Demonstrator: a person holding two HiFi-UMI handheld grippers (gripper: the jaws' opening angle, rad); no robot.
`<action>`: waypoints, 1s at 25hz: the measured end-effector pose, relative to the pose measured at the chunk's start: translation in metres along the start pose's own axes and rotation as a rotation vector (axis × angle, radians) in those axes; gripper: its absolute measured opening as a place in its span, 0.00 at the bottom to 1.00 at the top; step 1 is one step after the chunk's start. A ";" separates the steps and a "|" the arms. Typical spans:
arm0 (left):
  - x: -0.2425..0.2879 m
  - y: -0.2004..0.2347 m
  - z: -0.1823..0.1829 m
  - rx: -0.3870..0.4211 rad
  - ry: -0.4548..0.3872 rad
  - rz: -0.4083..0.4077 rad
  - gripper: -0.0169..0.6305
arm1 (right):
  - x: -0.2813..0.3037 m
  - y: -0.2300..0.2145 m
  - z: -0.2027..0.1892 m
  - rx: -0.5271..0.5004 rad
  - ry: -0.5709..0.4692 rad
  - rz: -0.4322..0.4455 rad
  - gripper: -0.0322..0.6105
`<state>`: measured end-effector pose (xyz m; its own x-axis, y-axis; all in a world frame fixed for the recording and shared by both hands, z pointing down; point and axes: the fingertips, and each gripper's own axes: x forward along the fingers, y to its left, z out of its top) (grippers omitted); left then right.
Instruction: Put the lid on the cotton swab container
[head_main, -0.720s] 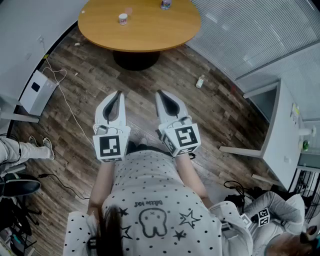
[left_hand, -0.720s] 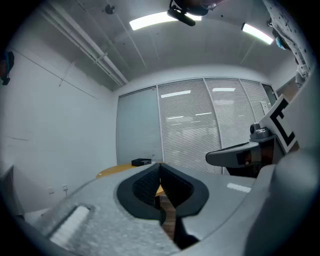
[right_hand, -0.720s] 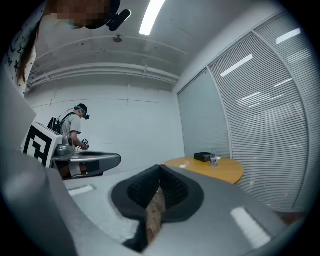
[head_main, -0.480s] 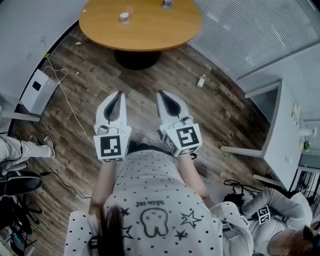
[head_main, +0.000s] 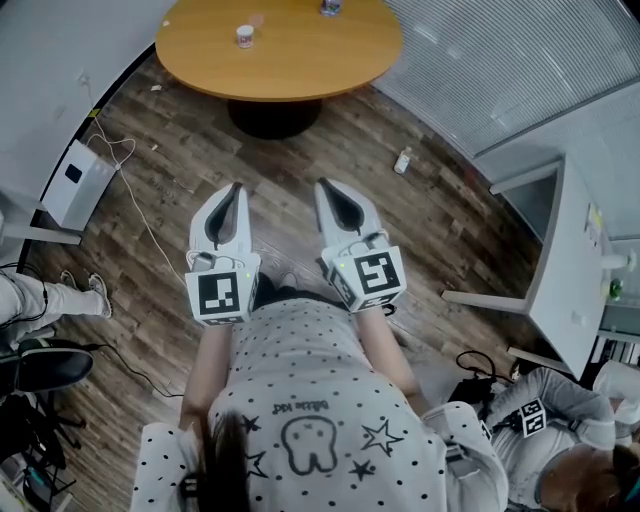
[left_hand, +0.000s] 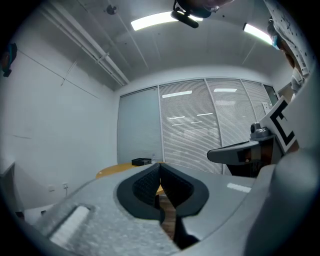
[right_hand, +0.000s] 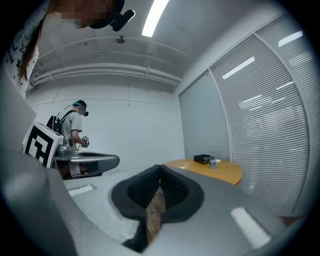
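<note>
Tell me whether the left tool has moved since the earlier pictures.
No. The left tool sits at the same spot below the round table as before.

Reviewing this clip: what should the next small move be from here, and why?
Probably step toward the round table. The left gripper and right gripper both have their jaws shut with nothing between them, and they are over the wooden floor. The small white container sits on the far tabletop, seemingly out of reach.

Office meeting room: round wooden surface, slatted blinds along the walls, strip lights overhead.
</note>
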<state>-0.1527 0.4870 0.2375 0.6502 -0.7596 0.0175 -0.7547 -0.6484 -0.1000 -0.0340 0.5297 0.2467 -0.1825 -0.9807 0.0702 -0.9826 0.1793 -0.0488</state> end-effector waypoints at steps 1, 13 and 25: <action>0.000 0.000 0.000 0.001 -0.001 -0.001 0.04 | -0.001 0.000 0.002 0.004 -0.014 0.002 0.06; 0.026 0.019 0.004 -0.025 -0.026 -0.086 0.04 | 0.030 -0.003 -0.007 0.023 0.005 -0.033 0.06; 0.126 0.069 0.009 -0.034 -0.012 -0.131 0.04 | 0.119 -0.043 0.021 0.027 -0.012 -0.121 0.06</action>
<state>-0.1223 0.3471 0.2241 0.7440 -0.6679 0.0164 -0.6659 -0.7433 -0.0640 -0.0124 0.4036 0.2363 -0.0618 -0.9959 0.0656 -0.9961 0.0574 -0.0677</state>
